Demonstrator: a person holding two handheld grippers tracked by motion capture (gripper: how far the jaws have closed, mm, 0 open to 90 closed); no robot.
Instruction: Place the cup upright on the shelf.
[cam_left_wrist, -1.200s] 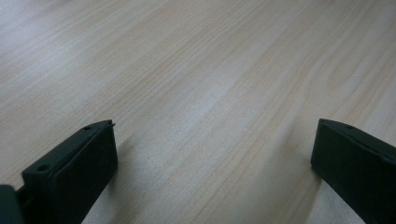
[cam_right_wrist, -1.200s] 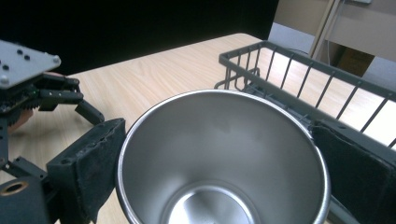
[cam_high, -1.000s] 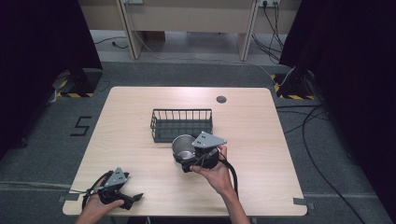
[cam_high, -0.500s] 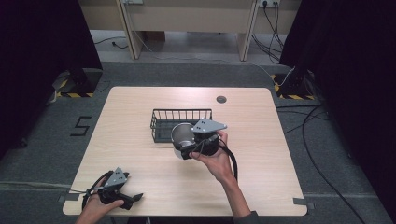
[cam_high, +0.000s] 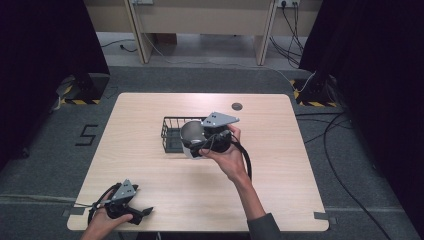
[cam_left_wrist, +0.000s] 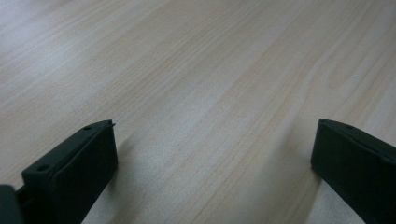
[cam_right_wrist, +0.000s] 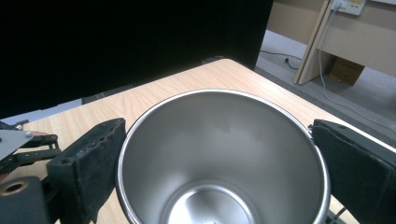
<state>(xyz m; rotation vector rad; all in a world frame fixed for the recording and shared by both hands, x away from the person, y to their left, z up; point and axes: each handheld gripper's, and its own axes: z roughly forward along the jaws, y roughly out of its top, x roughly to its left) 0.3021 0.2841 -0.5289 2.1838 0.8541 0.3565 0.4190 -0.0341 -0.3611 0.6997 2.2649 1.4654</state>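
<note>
Over the middle of the wooden table (cam_high: 150, 130), the right gripper (cam_high: 202, 145) is holding a steel cup (cam_high: 192, 135) just at the right end of a black wire basket (cam_high: 170, 131). In the high view the cup is overlapping the basket's right part, tilted with its mouth facing left and up; whether it is touching the wire cannot be told. In the right gripper view the cup (cam_right_wrist: 224, 158) is sitting between the two black jaws, which are pressing against its rim on either side, so this tong is clenched on the cup. Its shiny inside is showing down to the bottom, and the table's far corner is lying behind it. The person's right hand (cam_high: 227, 157) is wrapping the gripper's handle from below, with the grey three-cornered plate on top and a black cable looping beside the wrist.

Near the table's front left corner, the left gripper (cam_high: 145, 212) is resting low on the wood in the person's left hand (cam_high: 100, 222), well apart from the cup and basket. In the left gripper view its jaws are standing wide apart, released, with bare tabletop (cam_left_wrist: 201, 93) between them.
</note>
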